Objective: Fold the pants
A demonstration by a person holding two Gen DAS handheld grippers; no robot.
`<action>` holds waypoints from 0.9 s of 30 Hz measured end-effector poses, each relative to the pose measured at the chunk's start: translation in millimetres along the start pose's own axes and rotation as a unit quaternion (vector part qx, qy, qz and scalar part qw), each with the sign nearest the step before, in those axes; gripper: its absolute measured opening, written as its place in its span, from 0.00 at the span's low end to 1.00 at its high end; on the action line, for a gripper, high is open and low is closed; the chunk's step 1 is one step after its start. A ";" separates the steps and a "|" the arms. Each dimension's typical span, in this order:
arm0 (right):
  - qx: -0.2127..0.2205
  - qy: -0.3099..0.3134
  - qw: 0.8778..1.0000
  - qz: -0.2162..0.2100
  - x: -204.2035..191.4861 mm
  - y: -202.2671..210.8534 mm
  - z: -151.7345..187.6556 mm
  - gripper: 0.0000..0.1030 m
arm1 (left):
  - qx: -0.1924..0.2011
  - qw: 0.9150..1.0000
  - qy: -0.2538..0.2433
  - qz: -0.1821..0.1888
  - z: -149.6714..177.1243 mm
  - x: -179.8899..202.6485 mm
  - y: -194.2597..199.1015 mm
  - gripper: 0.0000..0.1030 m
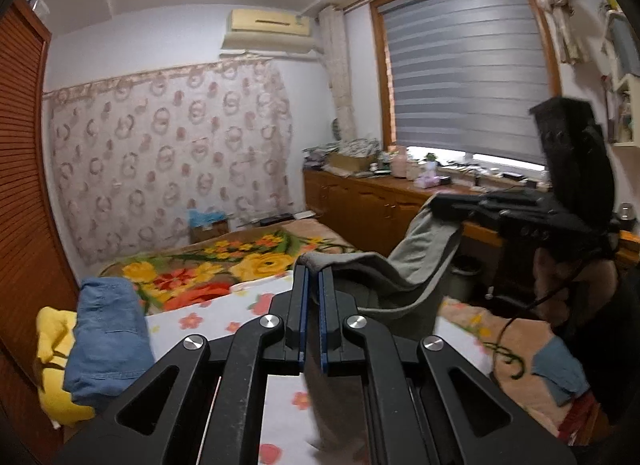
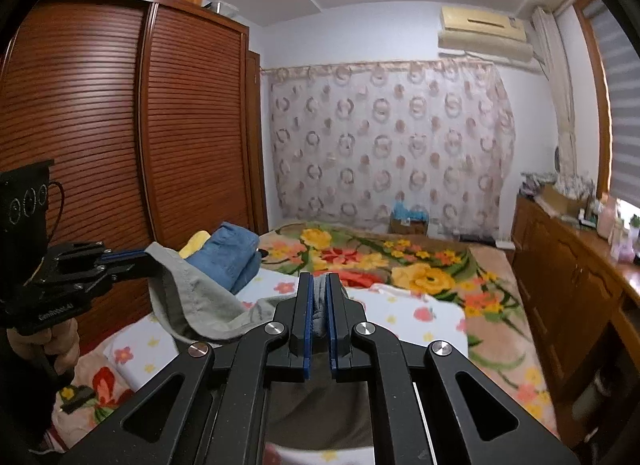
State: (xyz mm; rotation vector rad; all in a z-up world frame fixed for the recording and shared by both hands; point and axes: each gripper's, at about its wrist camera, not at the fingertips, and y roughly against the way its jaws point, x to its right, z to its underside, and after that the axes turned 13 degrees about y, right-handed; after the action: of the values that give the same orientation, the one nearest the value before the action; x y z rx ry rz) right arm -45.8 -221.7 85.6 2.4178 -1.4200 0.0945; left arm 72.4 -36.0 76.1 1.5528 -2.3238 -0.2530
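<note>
The grey pants (image 1: 404, 265) hang in the air between my two grippers, above the bed. My left gripper (image 1: 314, 271) is shut on one end of the pants' edge; it also shows in the right wrist view (image 2: 140, 259) at the left, clamping grey cloth. My right gripper (image 2: 319, 285) is shut on bunched grey pants fabric (image 2: 319, 305); it also shows in the left wrist view (image 1: 436, 201) at the right, gripping the other end. The pants (image 2: 200, 301) sag in a curve between the two grips, and more cloth hangs below the jaws.
A bed with a floral blanket (image 2: 400, 261) and a white flowered sheet (image 1: 224, 313) lies below. Folded blue jeans (image 1: 108, 333) on a yellow garment (image 1: 52, 353) sit at the bed's left edge by the brown wardrobe (image 2: 120, 125). A wooden counter (image 2: 560, 265) runs along the right.
</note>
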 end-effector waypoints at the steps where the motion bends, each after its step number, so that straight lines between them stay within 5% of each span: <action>1: -0.003 0.002 1.000 -0.002 0.1 -8.2 0.3 0.06 | -0.005 1.000 0.004 -0.002 0.2 -7.7 -4.3 0.05; 9: -0.032 0.017 0.999 0.019 27.6 -98.0 -24.7 0.05 | 0.029 0.998 0.009 -0.047 -44.3 -54.5 -44.6 0.05; 13: -0.011 0.022 0.999 0.038 25.8 -99.8 -56.1 0.05 | 0.053 0.998 0.001 -0.038 -58.9 -53.2 -33.5 0.05; 23: -0.101 -0.019 0.994 -0.033 -16.2 -128.7 41.4 0.05 | -0.073 0.996 0.013 -0.057 69.6 -67.4 -48.7 0.05; 27: -0.132 -0.027 0.990 -0.050 -30.3 -135.0 65.5 0.05 | -0.096 0.994 0.035 -0.049 100.0 -61.2 -44.3 0.05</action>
State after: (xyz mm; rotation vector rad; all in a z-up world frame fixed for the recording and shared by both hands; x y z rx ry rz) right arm 47.8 -156.9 -16.8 2.2805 -1.2440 -0.1735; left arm 95.0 -0.6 -42.0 1.5569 -2.1051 -0.4248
